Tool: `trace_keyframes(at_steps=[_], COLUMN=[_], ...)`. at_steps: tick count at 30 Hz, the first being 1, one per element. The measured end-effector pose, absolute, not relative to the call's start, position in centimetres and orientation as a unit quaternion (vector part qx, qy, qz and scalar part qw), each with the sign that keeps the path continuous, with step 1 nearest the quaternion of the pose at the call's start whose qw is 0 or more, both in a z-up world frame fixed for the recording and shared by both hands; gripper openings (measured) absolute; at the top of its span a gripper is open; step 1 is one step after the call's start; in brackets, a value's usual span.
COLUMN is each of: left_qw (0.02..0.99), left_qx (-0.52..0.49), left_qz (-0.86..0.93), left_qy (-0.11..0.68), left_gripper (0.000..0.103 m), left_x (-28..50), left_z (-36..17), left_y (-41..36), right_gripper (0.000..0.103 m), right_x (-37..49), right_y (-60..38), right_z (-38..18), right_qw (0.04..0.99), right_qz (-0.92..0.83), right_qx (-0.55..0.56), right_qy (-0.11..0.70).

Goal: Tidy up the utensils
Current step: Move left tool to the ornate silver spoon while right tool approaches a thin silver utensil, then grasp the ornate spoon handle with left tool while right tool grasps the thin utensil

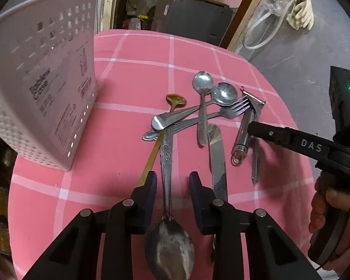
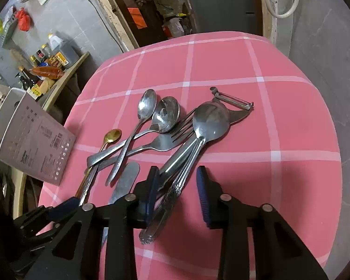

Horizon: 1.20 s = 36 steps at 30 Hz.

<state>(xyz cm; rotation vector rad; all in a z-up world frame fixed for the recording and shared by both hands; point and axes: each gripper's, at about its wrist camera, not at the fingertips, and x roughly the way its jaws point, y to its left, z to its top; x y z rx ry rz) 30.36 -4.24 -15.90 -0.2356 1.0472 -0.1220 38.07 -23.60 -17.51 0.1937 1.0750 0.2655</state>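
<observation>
A pile of metal utensils lies on the pink checked tablecloth: two small spoons, a fork, a gold spoon, a butter knife and a peeler. My left gripper is open, its fingers on either side of a large spoon's patterned handle; the bowl lies between the gripper arms. My right gripper is open around the handles of a large spoon and a fork beneath it. A white perforated utensil holder stands at the left.
The right gripper's body and the hand holding it reach in from the right in the left wrist view. The table edge curves close at the right and far side. A shelf with bottles stands beyond the holder.
</observation>
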Motion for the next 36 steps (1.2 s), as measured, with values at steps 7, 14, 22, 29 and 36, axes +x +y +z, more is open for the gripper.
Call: trace_keyframes(at_steps=[7,14,22,29,36], left_qw=[0.845,0.834,0.822,0.814,0.794], left_qx=[-0.115,-0.145,-0.173,-0.178,-0.191], left_qz=[-0.052,-0.057,-0.067,-0.087,-0.099], left_qy=[0.519,0.529,0.538,0.547,0.569], left_gripper=[0.017,0.009,0.009,0.009,0.009], left_x=[31.7,31.8,30.9,29.1,27.5], left_z=[-16.3,-16.5,-16.2,-15.6,-16.5], left_y=[-4.1,-2.9,-2.2,-2.7,-2.7], right_gripper=[0.023,0.012,0.002,0.002,0.003], right_x=[37.8,37.1,35.0,31.5,30.9], right_y=[-23.8,-24.4,-24.4,-23.9,-23.4], right_z=[-18.2,-19.5,-19.7,-19.6,-19.4], right_qw=[0.826,0.811,0.796,0.787,0.777], right_qz=[0.119,0.121,0.131,0.148,0.165], right_qx=[0.148,0.203,0.216,0.198,0.175], right_qy=[0.531,0.535,0.550,0.566,0.581])
